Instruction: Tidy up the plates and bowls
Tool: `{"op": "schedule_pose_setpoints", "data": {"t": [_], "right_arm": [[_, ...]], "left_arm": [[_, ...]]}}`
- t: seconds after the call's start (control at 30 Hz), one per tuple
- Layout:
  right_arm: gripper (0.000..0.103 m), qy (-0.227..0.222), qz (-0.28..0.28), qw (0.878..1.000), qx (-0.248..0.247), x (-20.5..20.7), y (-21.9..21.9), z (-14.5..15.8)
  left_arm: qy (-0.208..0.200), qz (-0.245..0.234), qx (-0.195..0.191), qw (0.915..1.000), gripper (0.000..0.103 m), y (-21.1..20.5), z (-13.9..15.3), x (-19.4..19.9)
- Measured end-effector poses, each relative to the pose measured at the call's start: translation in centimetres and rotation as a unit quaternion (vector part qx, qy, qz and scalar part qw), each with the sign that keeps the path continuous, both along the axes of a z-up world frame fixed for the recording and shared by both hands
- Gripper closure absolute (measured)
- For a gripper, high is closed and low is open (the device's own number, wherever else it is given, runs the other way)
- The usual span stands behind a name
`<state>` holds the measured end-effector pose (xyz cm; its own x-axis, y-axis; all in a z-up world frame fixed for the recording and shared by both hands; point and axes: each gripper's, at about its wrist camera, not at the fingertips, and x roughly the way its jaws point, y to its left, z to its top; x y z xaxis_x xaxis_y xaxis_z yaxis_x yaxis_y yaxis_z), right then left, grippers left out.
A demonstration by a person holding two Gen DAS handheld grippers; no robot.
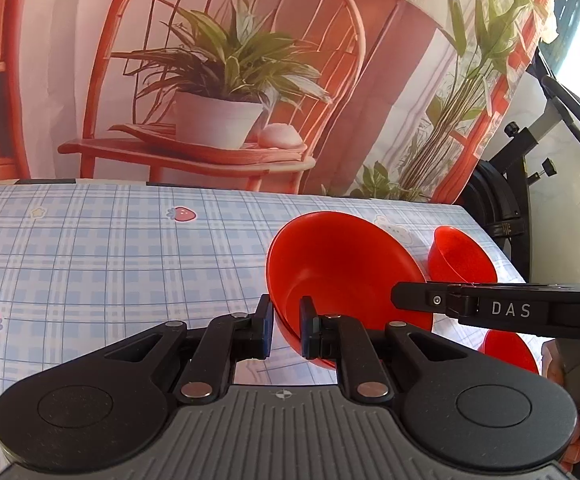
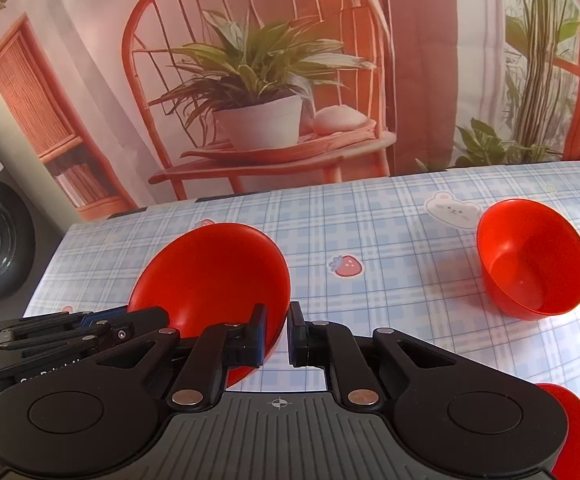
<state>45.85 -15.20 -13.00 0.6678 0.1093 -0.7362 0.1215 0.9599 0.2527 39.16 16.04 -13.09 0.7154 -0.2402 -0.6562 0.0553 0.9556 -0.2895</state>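
A: Look close first. The left tool (image 1: 286, 330) has its two pads pinched tight on the near rim of the big red bowl (image 1: 341, 264). The bowl is tipped up — its open side faces us.

B: And the right tool (image 2: 276, 338)?

A: It grips the same bowl on the rim too, at the side nearest it. Its pads are nearly together, with just the thin rim between them. So both tools hold one bowl.

B: What could go wrong?

A: The rim is thin and smooth. If one tool pulls a different way from the other, I think the bowl could twist out and drop on the table (image 1: 110, 248). It could also bump the bowl half hidden just under the right tool.

B: Which bowl is that?

A: A red bowl (image 2: 573, 428) low down beside the right tool. Only a bit of it shows, so I cannot tell what is in it.

B: Is anything in the big bowl?

A: No — it looks empty. Farther off, past the right tool and to its right, sits a small red bowl (image 2: 533, 264) on the table. It is empty too, and stands well apart from the held one.

B: And behind?

A: A cloth picture of a chair with a plant (image 1: 226, 80).
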Motion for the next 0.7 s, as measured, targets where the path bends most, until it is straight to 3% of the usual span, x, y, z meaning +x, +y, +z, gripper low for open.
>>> {"op": "schedule_pose_setpoints", "data": {"t": [0.23,0.7], "right_arm": [[0.093,-0.035,-0.034,0.998,0.028,-4.9,-1.8,1.6],[0.093,-0.075,-0.107,0.988,0.084,-13.1,-7.6,1.0]], "left_arm": [[0.000,-0.022,0.012,0.9997,0.088,-3.0,2.0,-2.1],[0.005,-0.076,0.046,0.9960,0.088,-10.8,3.6,-3.3]]}}
